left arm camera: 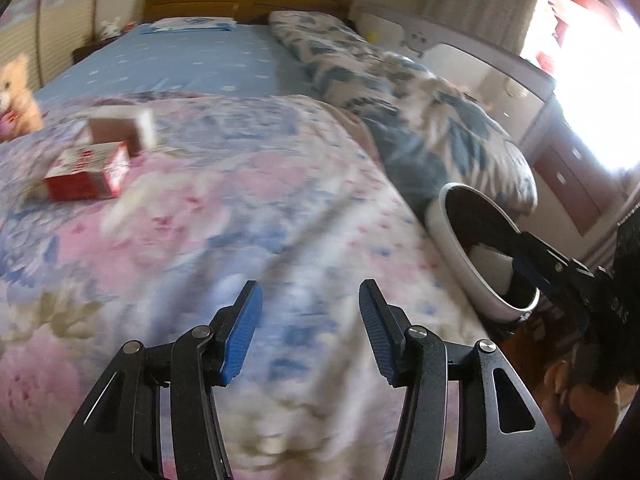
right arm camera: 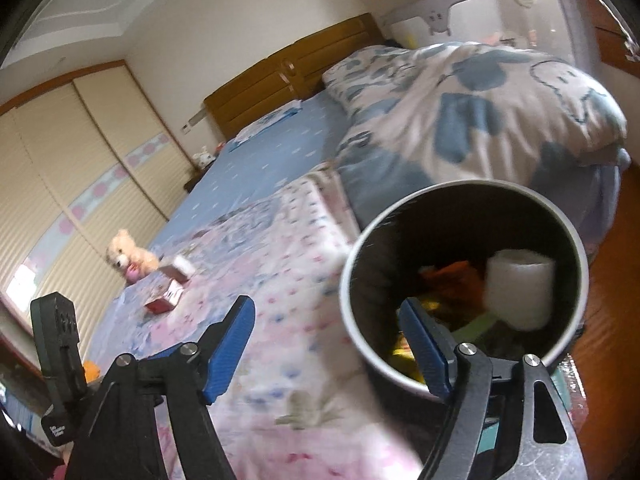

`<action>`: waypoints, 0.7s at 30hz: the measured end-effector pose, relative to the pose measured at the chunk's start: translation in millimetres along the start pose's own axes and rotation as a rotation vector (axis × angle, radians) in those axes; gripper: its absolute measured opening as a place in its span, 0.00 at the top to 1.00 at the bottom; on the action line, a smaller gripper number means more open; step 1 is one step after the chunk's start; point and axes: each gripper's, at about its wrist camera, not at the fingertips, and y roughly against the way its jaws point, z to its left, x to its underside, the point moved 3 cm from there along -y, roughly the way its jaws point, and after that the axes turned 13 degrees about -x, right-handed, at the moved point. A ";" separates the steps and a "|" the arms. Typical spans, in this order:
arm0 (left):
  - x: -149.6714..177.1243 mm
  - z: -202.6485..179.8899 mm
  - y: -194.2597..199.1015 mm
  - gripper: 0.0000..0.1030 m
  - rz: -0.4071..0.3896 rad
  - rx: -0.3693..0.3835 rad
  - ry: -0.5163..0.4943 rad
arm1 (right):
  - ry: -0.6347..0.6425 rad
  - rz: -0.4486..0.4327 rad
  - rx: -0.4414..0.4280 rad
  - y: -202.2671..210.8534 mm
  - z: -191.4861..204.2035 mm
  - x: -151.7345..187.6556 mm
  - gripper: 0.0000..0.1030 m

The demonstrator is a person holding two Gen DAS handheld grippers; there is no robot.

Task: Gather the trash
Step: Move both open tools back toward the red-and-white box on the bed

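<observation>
My left gripper [left arm camera: 310, 292] hangs open over the pink and blue flowered bedspread [left arm camera: 240, 208], with nothing between its blue pads. Far to its left a red box [left arm camera: 86, 176] lies on the spread, with a brown and white box [left arm camera: 120, 128] behind it and a blurred white scrap [left arm camera: 128, 200] beside it. A white-walled bin with a black liner [left arm camera: 452, 240] stands at the bed's right edge. My right gripper [right arm camera: 326, 308] is open and empty, one finger over the bin's mouth [right arm camera: 360, 248]. In the bin lie a white roll [right arm camera: 520, 292] and orange wrappers [right arm camera: 452, 276].
A folded blue and white quilt [left arm camera: 400, 92] lies along the bed's right side, just behind the bin. A teddy bear [right arm camera: 128, 258] sits at the far left of the bed near the two boxes [right arm camera: 166, 300]. Wooden floor [right arm camera: 612, 280] shows to the right of the bin.
</observation>
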 end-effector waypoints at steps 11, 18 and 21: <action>-9.2 80.8 -16.8 0.48 0.021 -0.152 0.152 | 0.031 0.076 -0.053 -46.9 33.4 15.5 0.23; -32.0 118.1 -40.9 0.48 0.039 -0.260 0.235 | 0.032 0.109 -0.078 -70.2 42.5 17.7 0.23; -44.4 126.7 -55.0 0.48 0.050 -0.284 0.256 | 0.035 0.122 -0.088 -80.9 45.6 15.3 0.23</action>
